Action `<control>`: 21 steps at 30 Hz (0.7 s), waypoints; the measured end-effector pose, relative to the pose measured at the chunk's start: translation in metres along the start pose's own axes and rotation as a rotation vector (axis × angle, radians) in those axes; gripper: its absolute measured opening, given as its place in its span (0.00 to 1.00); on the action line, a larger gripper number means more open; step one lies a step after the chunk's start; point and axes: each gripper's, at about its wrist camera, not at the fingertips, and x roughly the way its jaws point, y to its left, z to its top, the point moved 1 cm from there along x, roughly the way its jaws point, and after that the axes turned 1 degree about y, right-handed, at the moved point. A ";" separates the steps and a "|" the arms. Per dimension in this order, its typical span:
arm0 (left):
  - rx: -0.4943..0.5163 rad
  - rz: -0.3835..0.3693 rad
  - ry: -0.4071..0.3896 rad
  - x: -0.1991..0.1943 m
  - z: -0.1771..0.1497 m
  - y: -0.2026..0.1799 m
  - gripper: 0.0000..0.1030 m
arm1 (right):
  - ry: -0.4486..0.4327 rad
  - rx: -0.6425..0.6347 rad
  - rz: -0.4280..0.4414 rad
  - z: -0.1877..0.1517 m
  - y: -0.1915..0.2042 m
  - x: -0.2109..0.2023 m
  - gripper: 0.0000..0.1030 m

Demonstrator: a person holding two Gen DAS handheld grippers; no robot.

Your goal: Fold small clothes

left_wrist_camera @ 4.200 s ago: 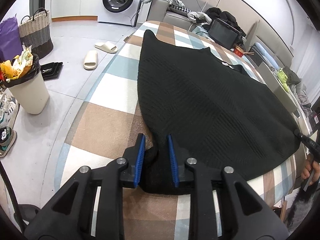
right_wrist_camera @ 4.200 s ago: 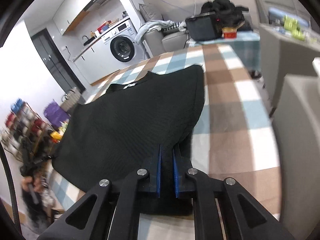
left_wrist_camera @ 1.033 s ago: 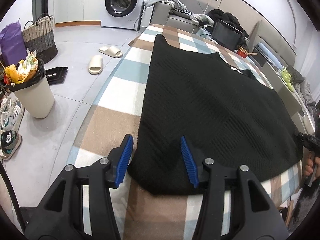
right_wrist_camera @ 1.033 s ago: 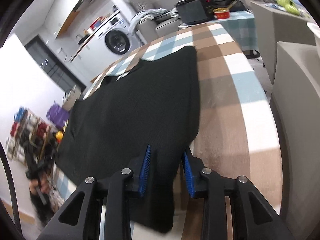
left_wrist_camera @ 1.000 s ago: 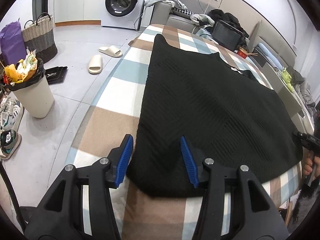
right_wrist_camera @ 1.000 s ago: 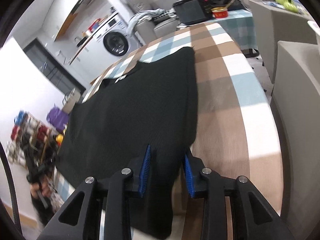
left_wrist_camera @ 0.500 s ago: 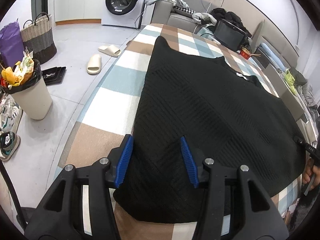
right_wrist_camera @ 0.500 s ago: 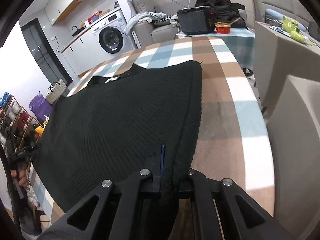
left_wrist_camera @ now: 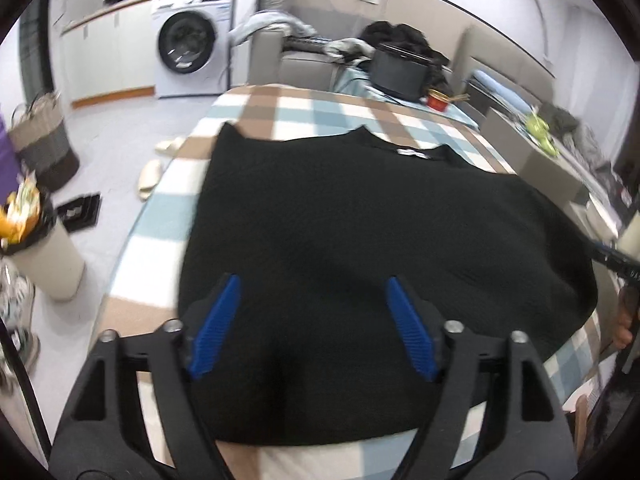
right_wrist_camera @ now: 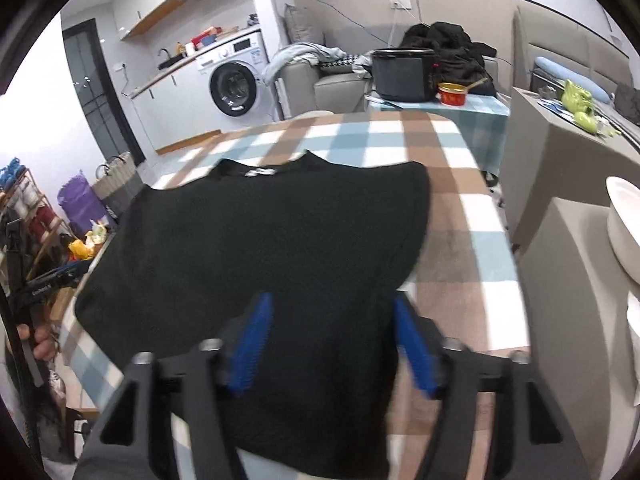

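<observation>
A black knit garment lies spread flat on the checked table, its neck label at the far edge. My left gripper hovers over the garment's near left part. Its jaws are opening wide, and the cloth lies below them, unpinched. In the right wrist view the same garment fills the middle. My right gripper hangs above its near right corner with jaws opening, the blue pads apart and off the cloth. Each view catches the other gripper and a hand at its edge.
A washing machine and a sofa stand beyond the table. A bin, a basket and slippers are on the floor at left. A grey cabinet and a white bowl are close on the right.
The right gripper was shut on the garment's edge and has let go. Both grippers' jaws stand much wider. Both have lifted and drawn back, and the garment now lies flat.
</observation>
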 end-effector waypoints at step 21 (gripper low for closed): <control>0.205 -0.140 0.121 0.053 -0.010 -0.097 0.77 | 0.043 -0.115 -0.003 -0.001 0.050 0.016 0.81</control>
